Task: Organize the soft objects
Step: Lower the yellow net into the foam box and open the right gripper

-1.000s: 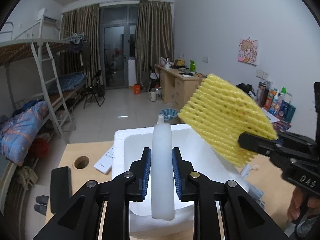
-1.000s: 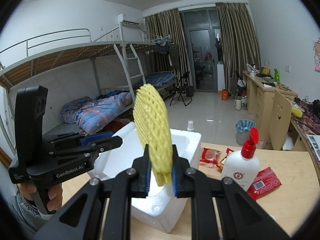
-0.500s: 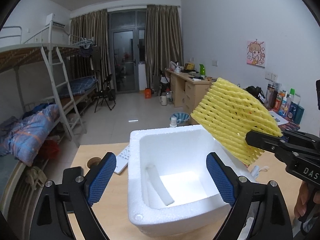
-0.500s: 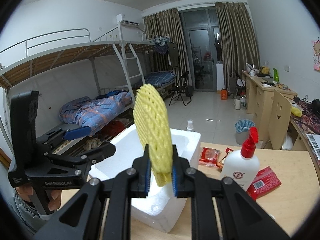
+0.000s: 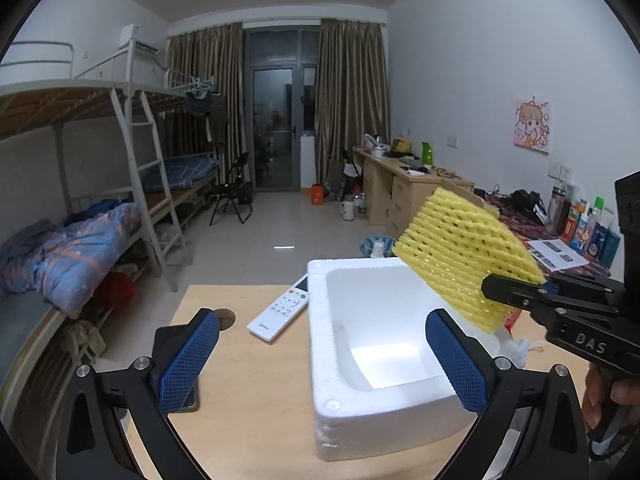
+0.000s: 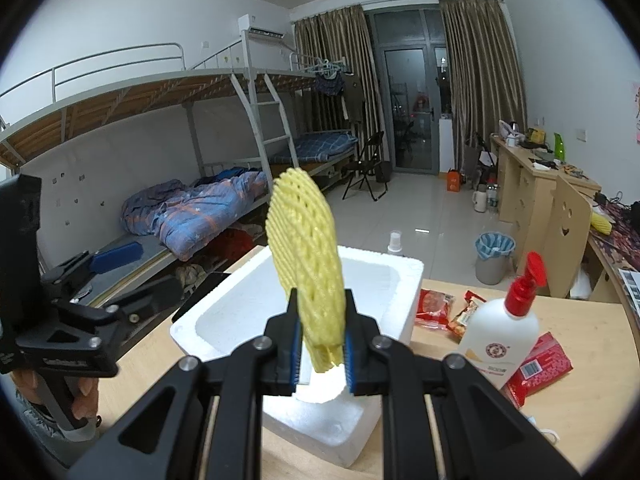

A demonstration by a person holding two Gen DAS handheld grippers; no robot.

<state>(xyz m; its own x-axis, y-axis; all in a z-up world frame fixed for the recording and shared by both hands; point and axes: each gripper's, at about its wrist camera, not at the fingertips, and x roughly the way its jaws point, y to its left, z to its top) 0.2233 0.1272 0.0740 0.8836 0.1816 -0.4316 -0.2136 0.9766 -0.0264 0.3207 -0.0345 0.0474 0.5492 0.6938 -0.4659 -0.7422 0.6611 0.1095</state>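
While right hand-held gripper (image 6: 320, 354) clamps yellow foam net (image 6: 306, 264) above foam box (image 5: 344, 412), left hand-held gripper (image 5: 322, 364) jaws are opening, empty, straddling box's near wall.

left gripper (image 5: 322, 354) opening, nothing between, above foam box (image 5: 340, 364).

From both my wrists the room looks dim and bluish, lit from overhead. The brightest spot is the glare on the floor of the foam box (image 5: 384, 364), which washes out to white. Away from the box, toward the picture edges, walls and bunk rails bend and black corners close in. Everything stays fairly sharp, without motion blur.
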